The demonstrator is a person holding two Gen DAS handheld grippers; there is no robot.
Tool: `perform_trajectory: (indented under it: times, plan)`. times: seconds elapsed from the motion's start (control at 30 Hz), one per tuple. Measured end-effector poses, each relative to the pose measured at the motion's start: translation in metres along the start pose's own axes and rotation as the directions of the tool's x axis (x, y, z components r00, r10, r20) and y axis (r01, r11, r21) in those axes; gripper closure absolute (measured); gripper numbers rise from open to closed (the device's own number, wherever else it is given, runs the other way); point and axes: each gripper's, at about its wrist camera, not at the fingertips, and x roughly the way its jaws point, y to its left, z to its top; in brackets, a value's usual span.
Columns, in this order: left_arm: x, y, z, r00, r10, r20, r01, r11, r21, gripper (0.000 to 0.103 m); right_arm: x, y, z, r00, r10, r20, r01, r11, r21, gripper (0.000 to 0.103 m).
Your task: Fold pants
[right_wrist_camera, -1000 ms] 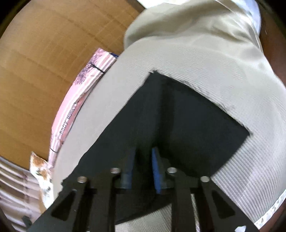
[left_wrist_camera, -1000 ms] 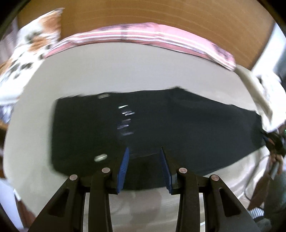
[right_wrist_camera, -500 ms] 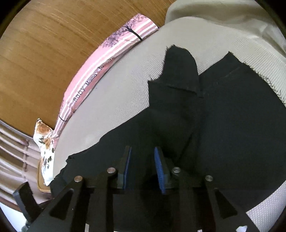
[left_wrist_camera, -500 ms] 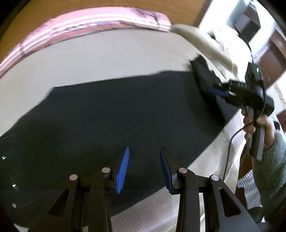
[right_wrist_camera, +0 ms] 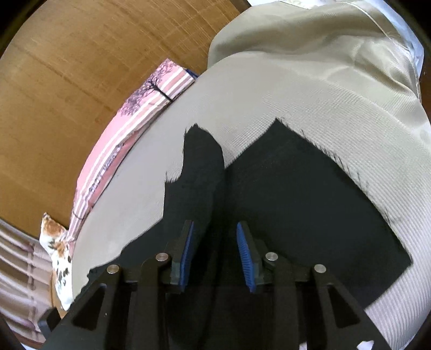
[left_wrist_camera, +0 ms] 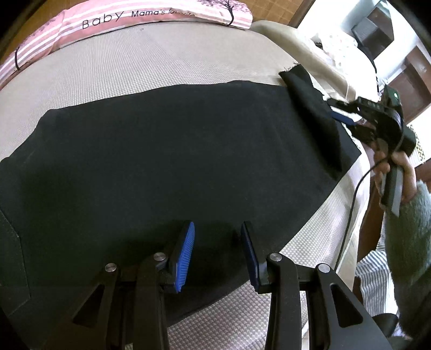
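Currently, items by size, positions given from each claw:

Bed: grey woven cover, extending ahead of and to both sides of both claws.

Pants: black, spread flat on the bed directly under and ahead of the left claw; in the right wrist view, the pants lie beneath and ahead of the right claw, with one corner flap turned up ahead-left of it.

Pillow: pink striped, printed "Baby Mama's", at the far bed edge beyond the left claw.

Left claw: jaws wide apart, blue pads empty, above the near hem of the pants.

Right claw: jaws wide apart, nothing between the pads, over the pants. In the left wrist view, the right claw sits far right of the left claw, at the raised flap; contact with the cloth cannot be told.

Right hand: wrapped on the right claw's handle.
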Motion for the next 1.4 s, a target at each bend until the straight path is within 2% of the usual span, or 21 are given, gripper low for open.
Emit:
perform_trajectory:
  times: [0.2,0.3,0.43,0.53,0.63,0.7,0.8,0.9,0.93,1.0,1.07,1.17,1.27,1.4]
  plan:
    - [0.001,-0.001,-0.002,1.000,0.014,0.001,-0.014,1.000,0.008,0.066,0.013,0.010,0.018,1.000,-0.007,0.017,0.007,1.000,-0.010,0.072]
    - [0.001,0.000,-0.002,1.000,0.011,0.002,-0.011,1.000,-0.001,0.065,0.014,0.016,0.022,1.000,-0.015,0.009,0.015,0.999,-0.040,0.095]
    - [0.001,0.000,-0.002,1.000,0.009,0.003,-0.009,1.000,-0.006,0.065,0.005,0.026,0.022,0.999,-0.013,0.034,0.016,0.997,-0.080,0.099]
    - [0.001,0.001,-0.002,1.000,0.009,0.003,-0.009,1.000,-0.007,0.065,-0.017,0.026,0.021,0.996,-0.031,0.089,0.040,0.995,-0.094,0.100]
    - [0.001,0.002,-0.003,1.000,0.007,0.005,-0.007,1.000,-0.009,0.065,-0.049,0.009,0.019,0.980,-0.119,0.160,0.133,0.988,-0.082,0.100]
    - [0.000,0.003,-0.003,1.000,0.005,0.008,-0.004,1.000,-0.011,0.065,-0.069,-0.015,0.011,0.960,-0.206,0.189,0.221,0.973,-0.060,0.100]
    - [0.000,0.005,-0.003,1.000,-0.001,0.013,0.001,1.000,-0.014,0.065,-0.081,-0.057,-0.008,0.944,-0.294,0.151,0.297,0.955,0.005,0.101]
    - [-0.001,0.006,-0.003,1.000,0.002,0.017,-0.002,1.000,-0.009,0.065,-0.079,-0.088,-0.030,0.915,-0.389,0.107,0.386,0.921,0.043,0.103]
    - [-0.002,0.006,-0.005,1.000,0.005,0.018,-0.004,1.000,-0.009,0.065,-0.078,-0.096,-0.036,0.915,-0.392,0.094,0.388,0.920,0.062,0.103]
    - [-0.003,0.006,-0.005,1.000,0.012,0.018,-0.012,1.000,-0.004,0.065,-0.078,-0.103,-0.041,0.929,-0.360,0.086,0.353,0.932,0.086,0.103]
    - [-0.003,0.004,-0.006,1.000,0.018,0.018,-0.018,1.000,-0.005,0.065,-0.082,-0.101,-0.042,0.937,-0.334,0.101,0.327,0.942,0.079,0.100]
    - [-0.004,0.005,-0.008,1.000,0.021,0.019,-0.020,1.000,-0.009,0.065,-0.095,-0.103,-0.042,0.955,-0.270,0.122,0.254,0.958,0.129,0.097]
    - [-0.005,0.004,-0.010,0.999,0.024,0.022,-0.023,1.000,-0.006,0.065,-0.097,-0.087,-0.041,0.957,-0.256,0.139,0.246,0.965,0.086,0.097]
    - [-0.004,-0.003,-0.009,0.999,0.033,0.026,-0.033,0.999,0.005,0.061,-0.077,-0.054,-0.044,0.977,-0.191,0.094,0.191,0.982,0.010,0.096]
